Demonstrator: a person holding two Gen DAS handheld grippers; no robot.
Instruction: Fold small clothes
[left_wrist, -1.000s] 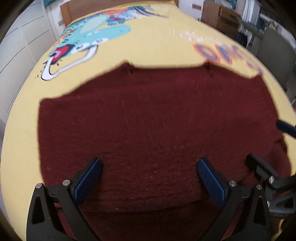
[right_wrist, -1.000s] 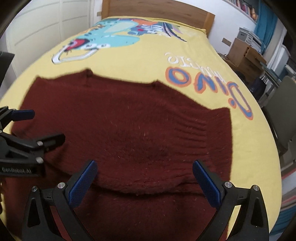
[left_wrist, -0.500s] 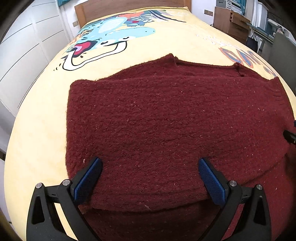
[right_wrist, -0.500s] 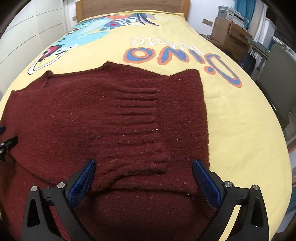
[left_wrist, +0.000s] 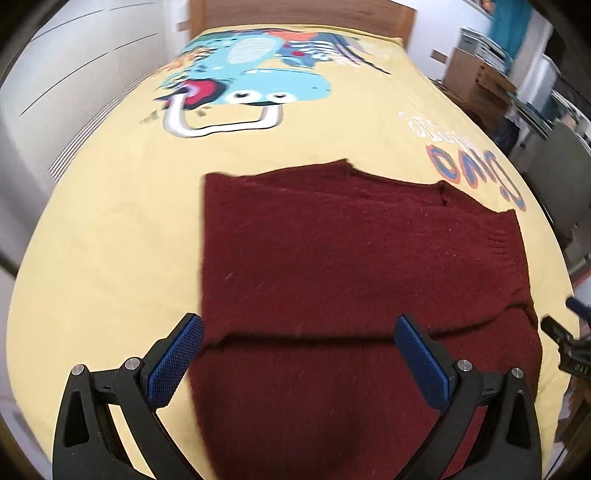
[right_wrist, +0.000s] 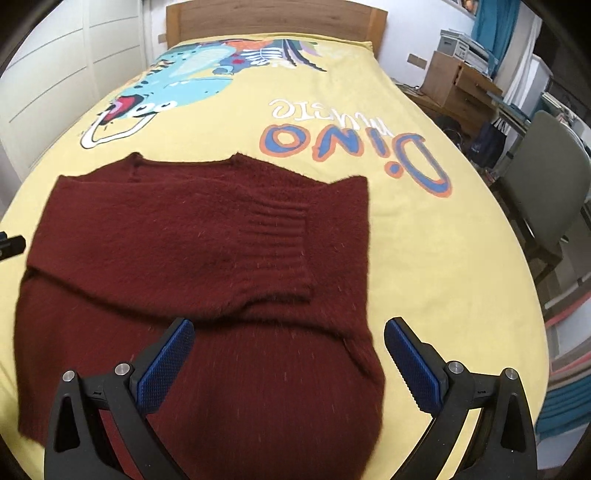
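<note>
Moved: both my claws have pulled back from the sweater since half a second ago.
Bedspread (right_wrist: 424, 258): yellow, reads "Dino music".
Sweater (right_wrist: 184, 258): maroon, sleeves folded in, flat on bedspread, ahead of and below both claws.
Left claw (left_wrist: 299, 365): spread wide, holding nothing.
Right claw (right_wrist: 288, 365): spread wide, holding nothing.

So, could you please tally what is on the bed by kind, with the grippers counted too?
Dark red sweater: 1
Yellow printed bedspread: 1
Grippers, both with fingers apart and holding nothing: 2 (left gripper, right gripper)
Total: 4
</note>
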